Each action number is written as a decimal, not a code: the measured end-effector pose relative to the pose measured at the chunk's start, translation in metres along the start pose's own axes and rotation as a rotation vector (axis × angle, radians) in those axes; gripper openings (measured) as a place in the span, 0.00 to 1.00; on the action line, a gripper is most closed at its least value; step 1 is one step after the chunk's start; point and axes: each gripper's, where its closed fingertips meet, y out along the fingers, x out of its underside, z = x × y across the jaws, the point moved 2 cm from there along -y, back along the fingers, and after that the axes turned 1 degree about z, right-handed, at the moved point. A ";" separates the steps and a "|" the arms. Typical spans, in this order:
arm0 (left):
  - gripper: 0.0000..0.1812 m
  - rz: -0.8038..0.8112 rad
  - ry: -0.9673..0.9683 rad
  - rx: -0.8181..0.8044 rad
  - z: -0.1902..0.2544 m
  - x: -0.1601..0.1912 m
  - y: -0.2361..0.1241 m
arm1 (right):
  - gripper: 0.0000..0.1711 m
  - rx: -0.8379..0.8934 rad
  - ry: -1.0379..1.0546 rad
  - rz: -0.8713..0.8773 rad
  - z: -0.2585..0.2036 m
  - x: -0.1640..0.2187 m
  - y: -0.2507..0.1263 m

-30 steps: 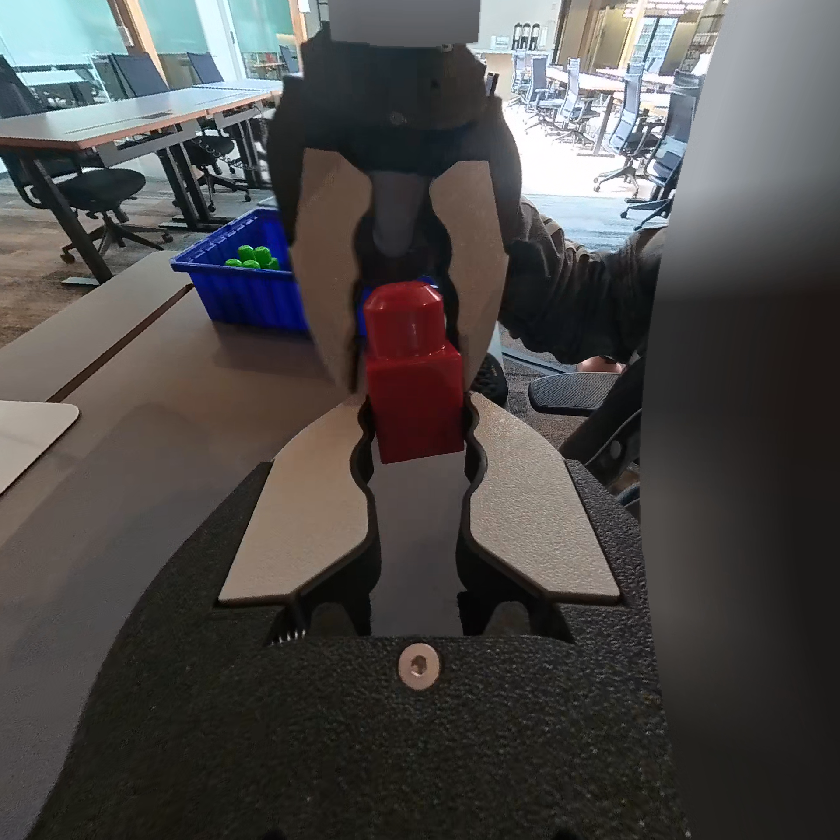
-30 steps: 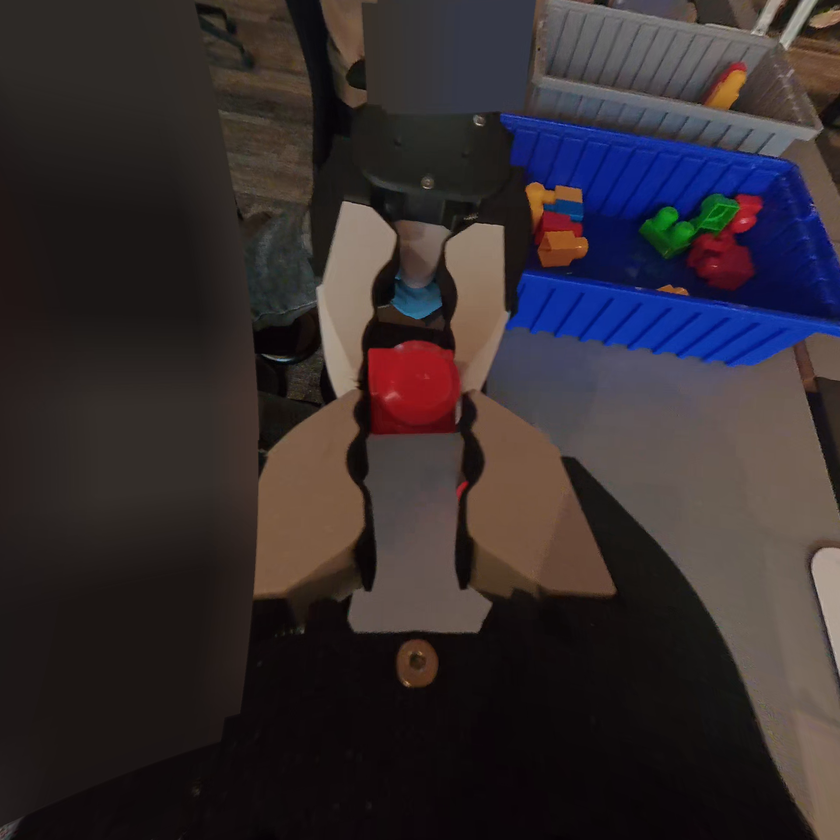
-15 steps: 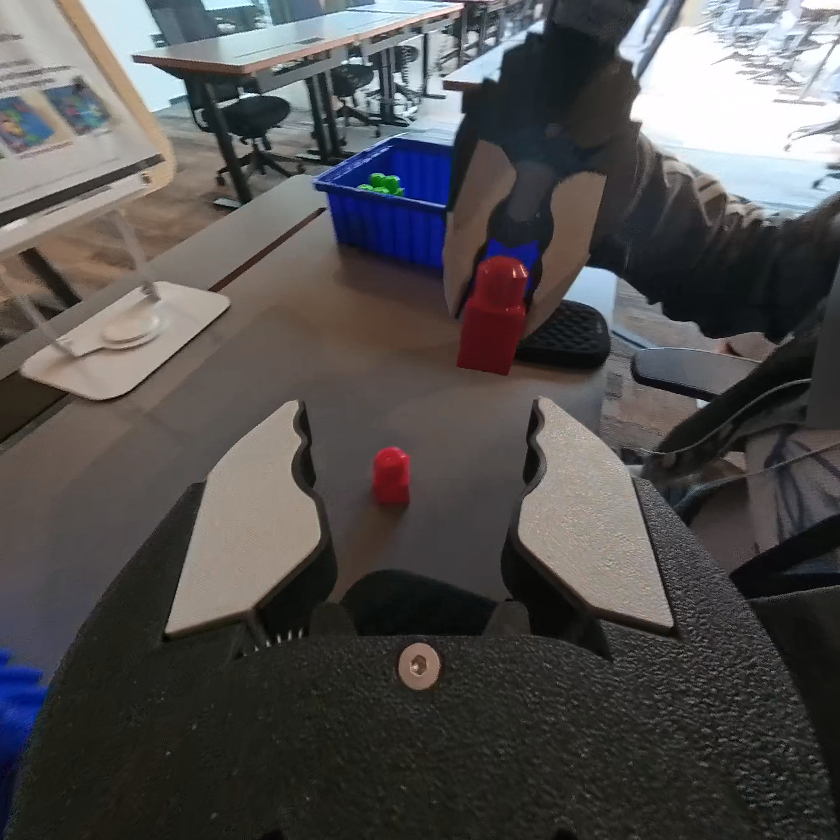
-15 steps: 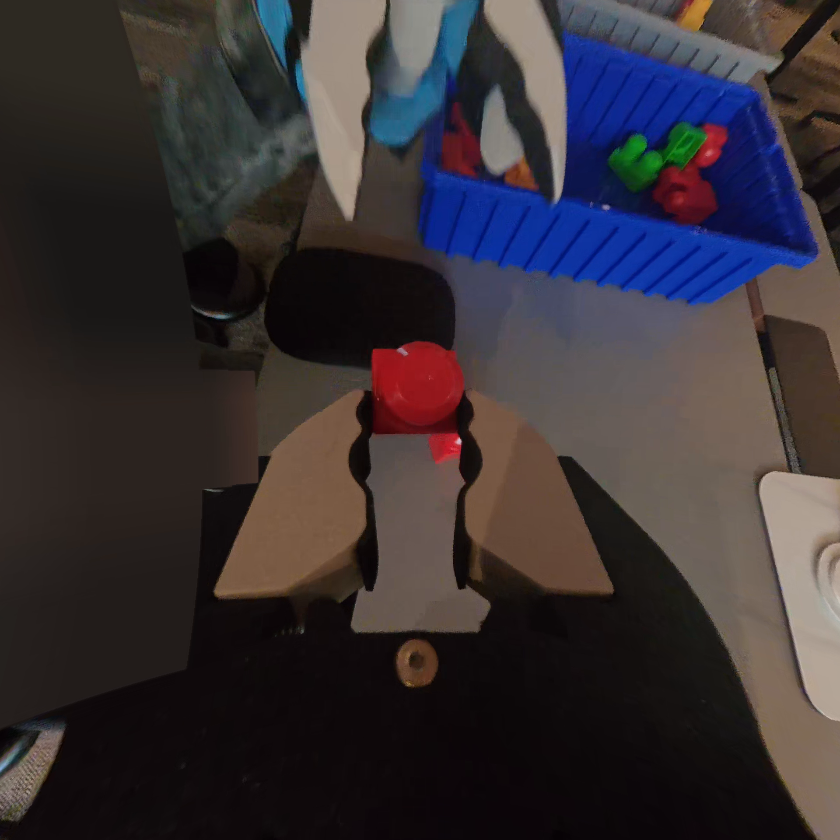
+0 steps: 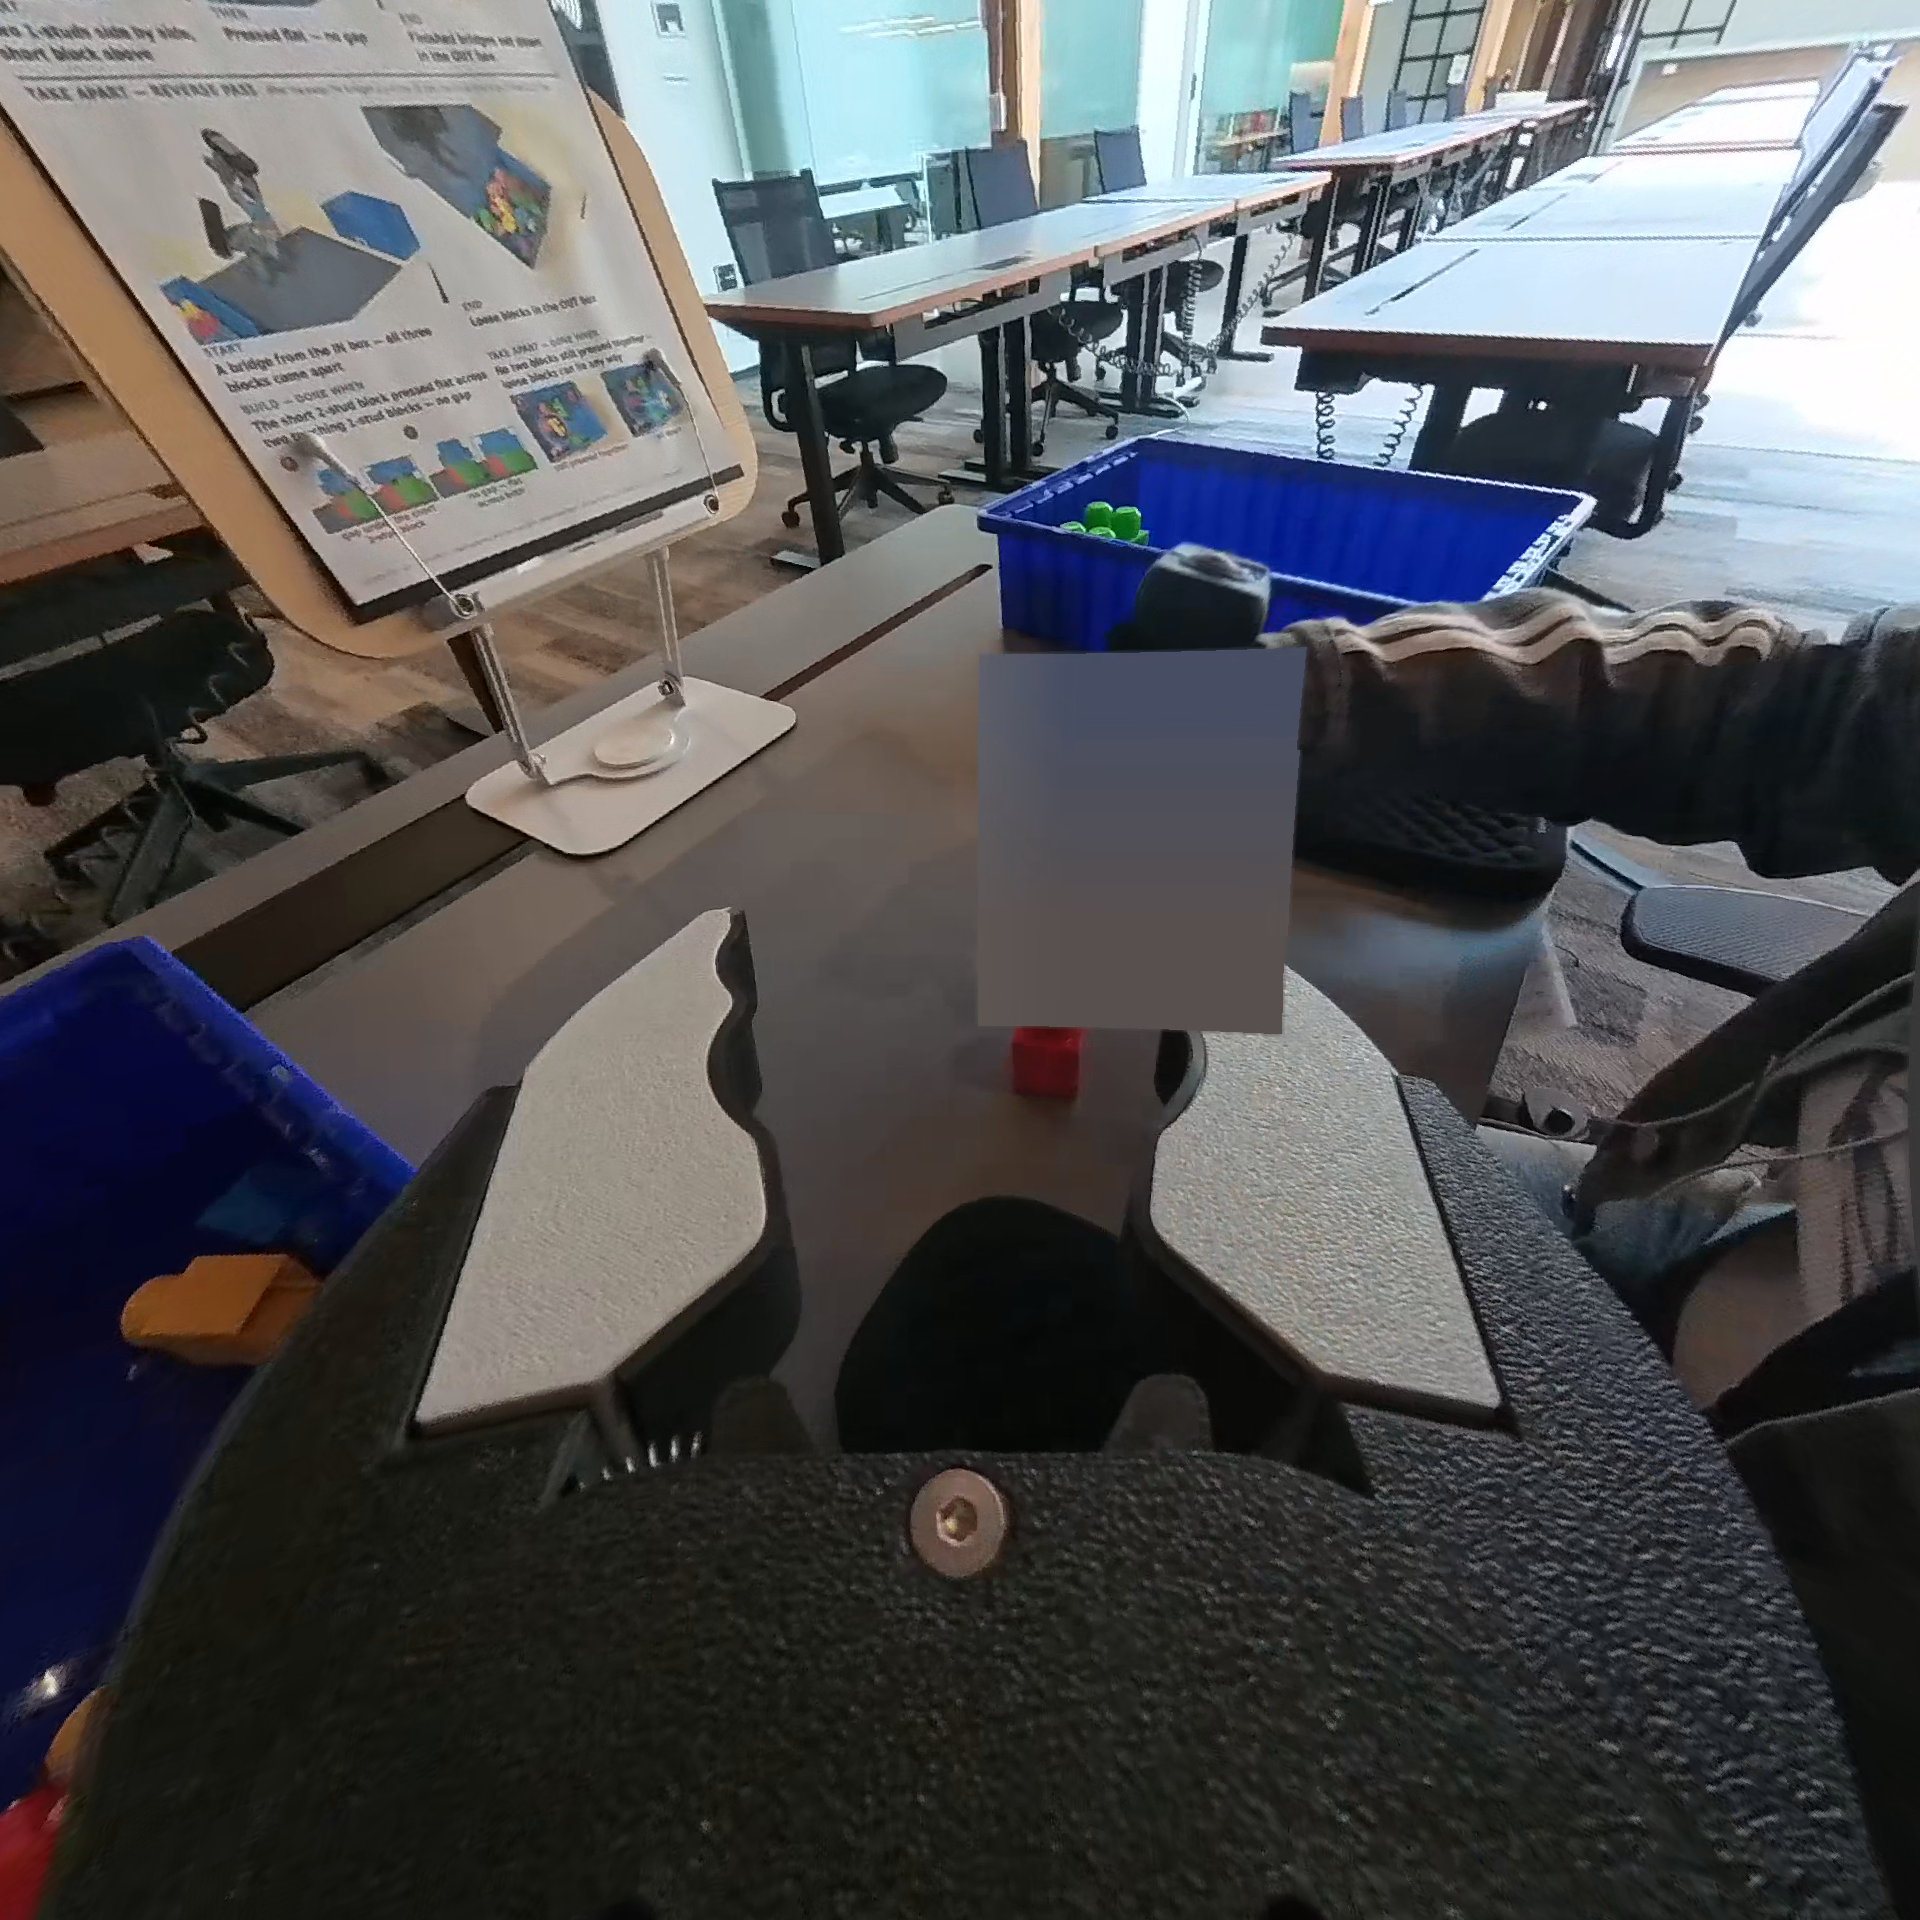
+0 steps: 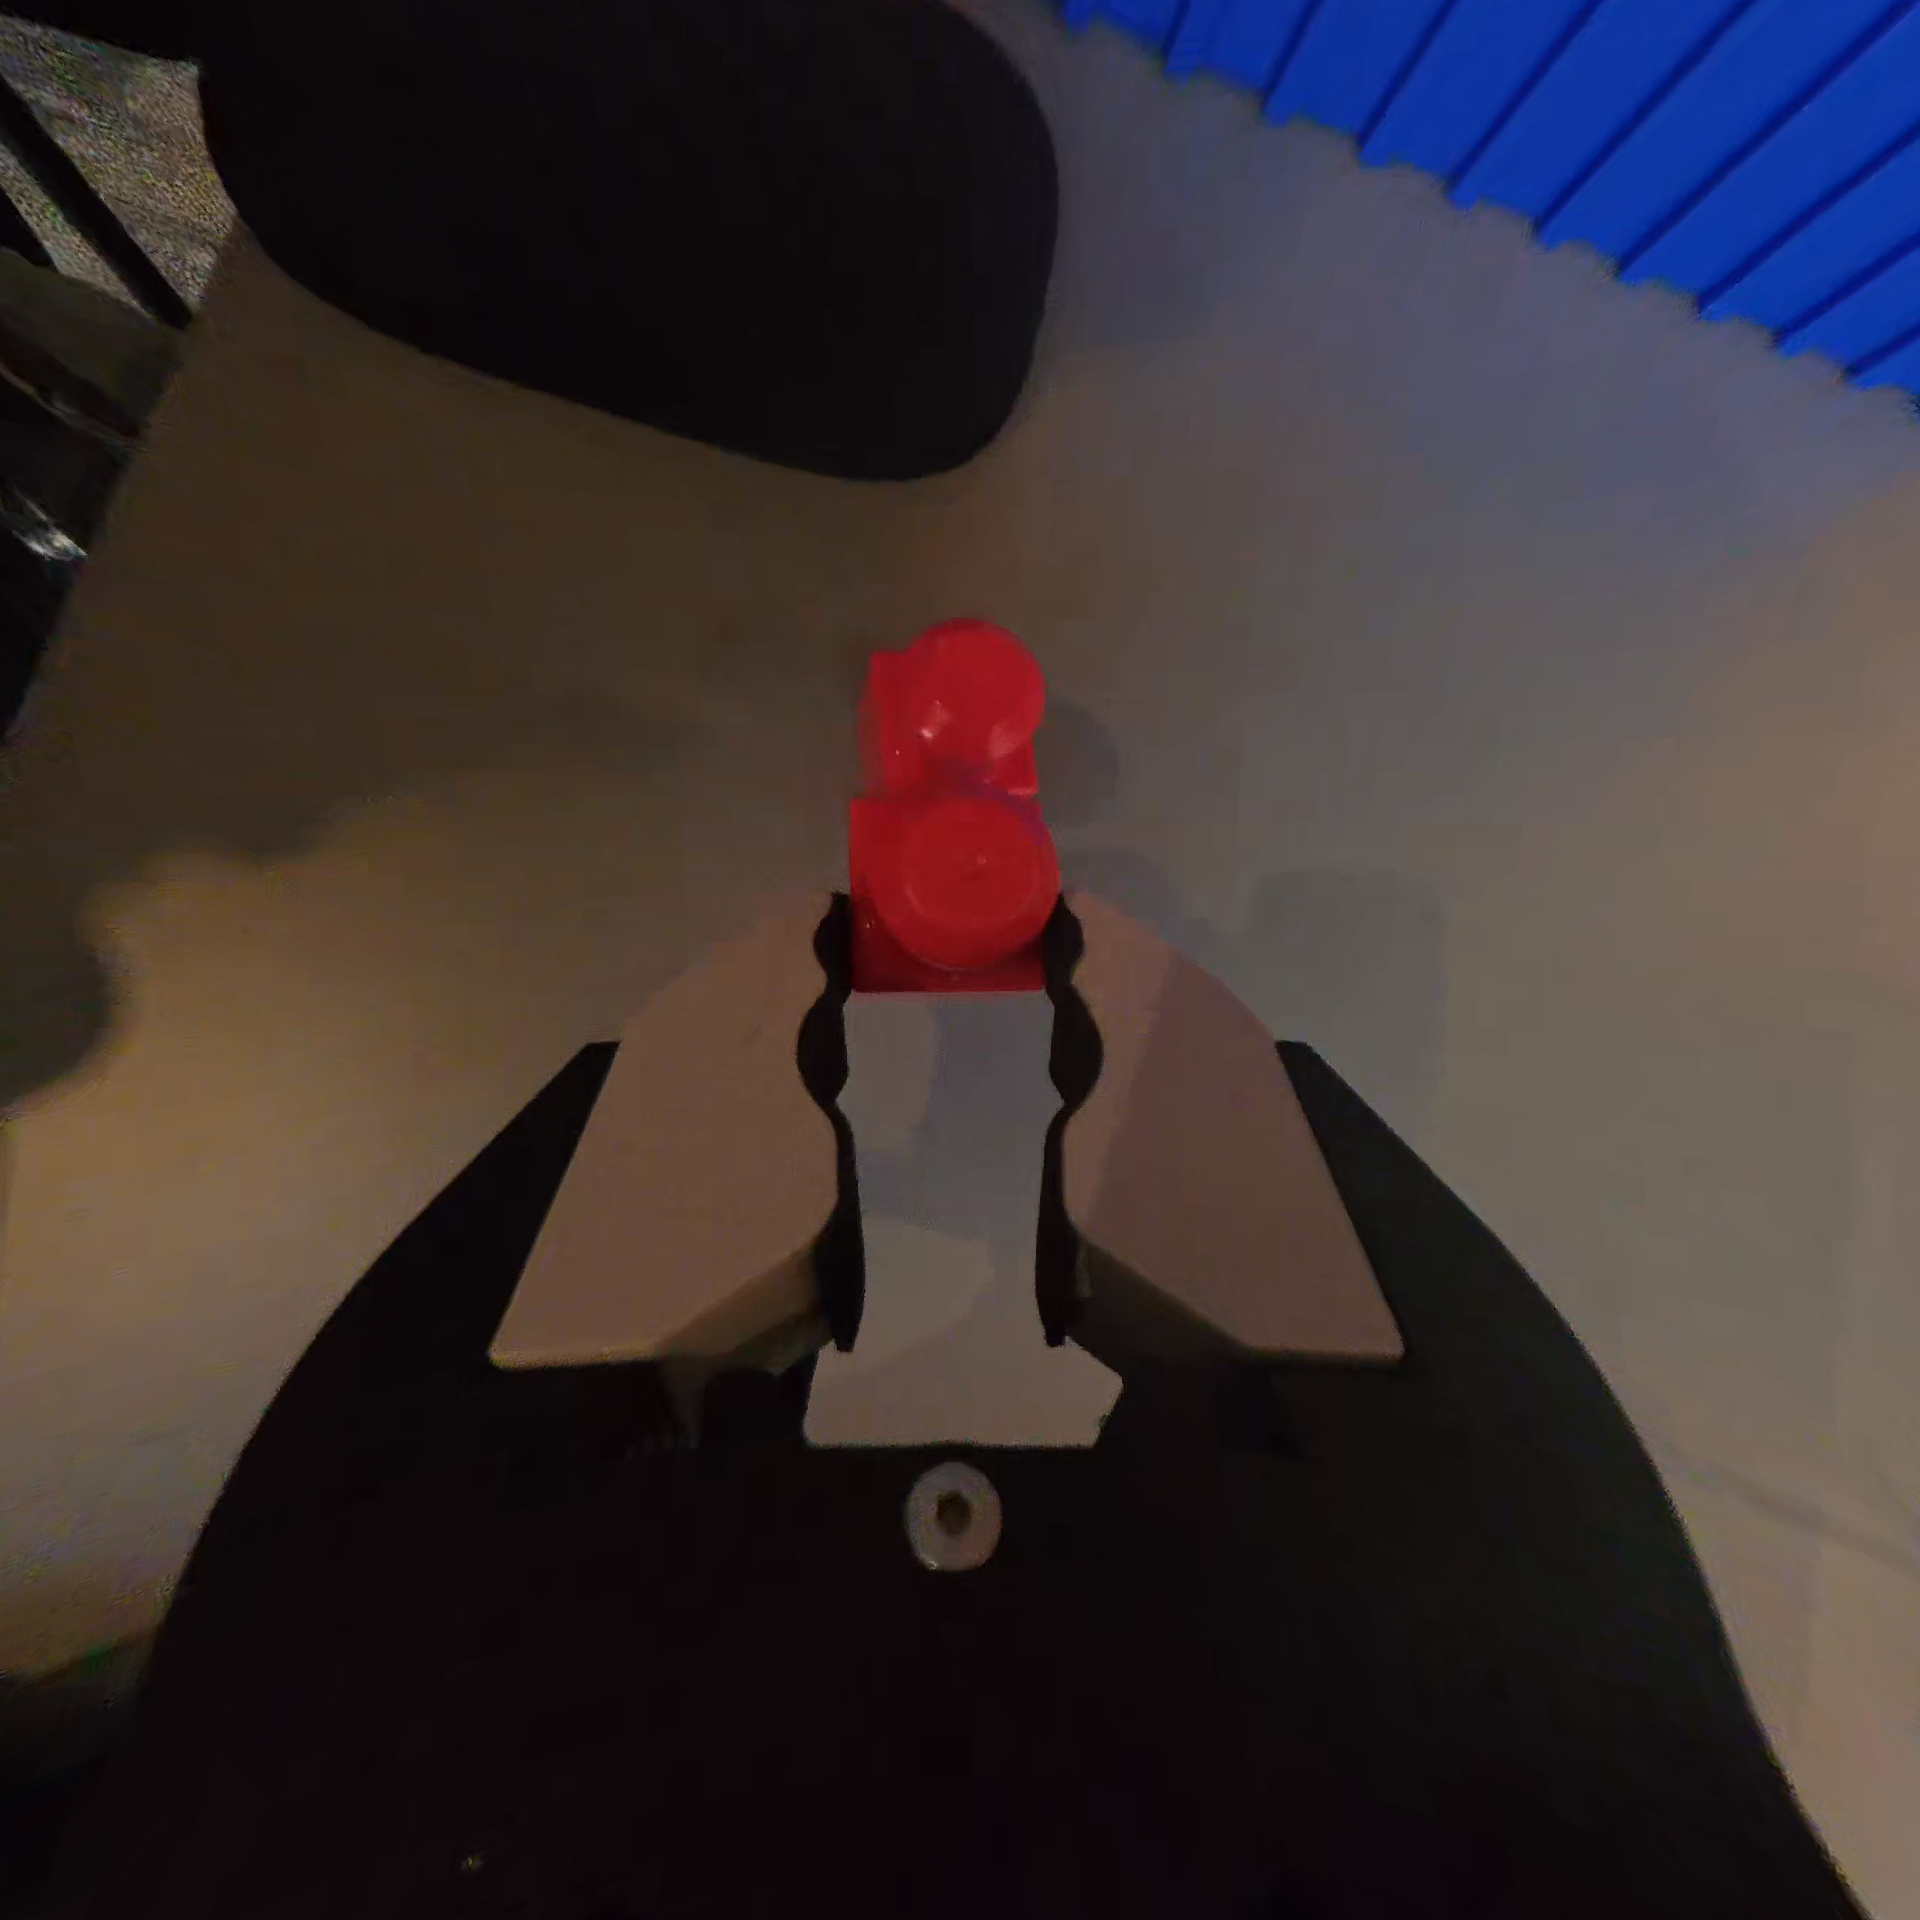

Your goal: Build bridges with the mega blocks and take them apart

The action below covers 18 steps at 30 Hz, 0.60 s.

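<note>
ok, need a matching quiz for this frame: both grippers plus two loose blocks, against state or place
1. left gripper
2. right gripper
3. green blocks
4. orange block

a. in the near blue bin
b. shut on a red block
c. open, nothing between the fingers
d. in the far blue bin

Pairs: 1-c, 2-b, 3-d, 4-a

A dark brown tabletop [image 5: 852, 831] is carrying everything here. A blue bin [image 5: 1299, 520] is sitting at its far side, and a second blue bin [image 5: 156, 1091] is resting at its near left edge. A white stand base [image 5: 634, 769] is standing on the left part, holding up a printed sheet. A small red block [image 5: 1047, 1062] is sitting upright on the open middle of the surface. In the right wrist view, two red blocks are showing close together; whether the nearer one is touching the surface cannot be told.
</note>
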 end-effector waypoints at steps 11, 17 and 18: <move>0.41 0.009 -0.015 0.008 -0.006 0.004 -0.007 | 0.21 -0.037 -0.009 -0.050 0.003 0.007 0.028; 0.41 0.002 -0.013 0.010 -0.005 0.004 -0.008 | 0.21 -0.044 0.019 -0.035 0.003 0.007 0.030; 0.41 0.002 -0.013 0.008 -0.006 0.004 -0.008 | 0.21 -0.047 0.020 -0.031 0.002 0.007 0.030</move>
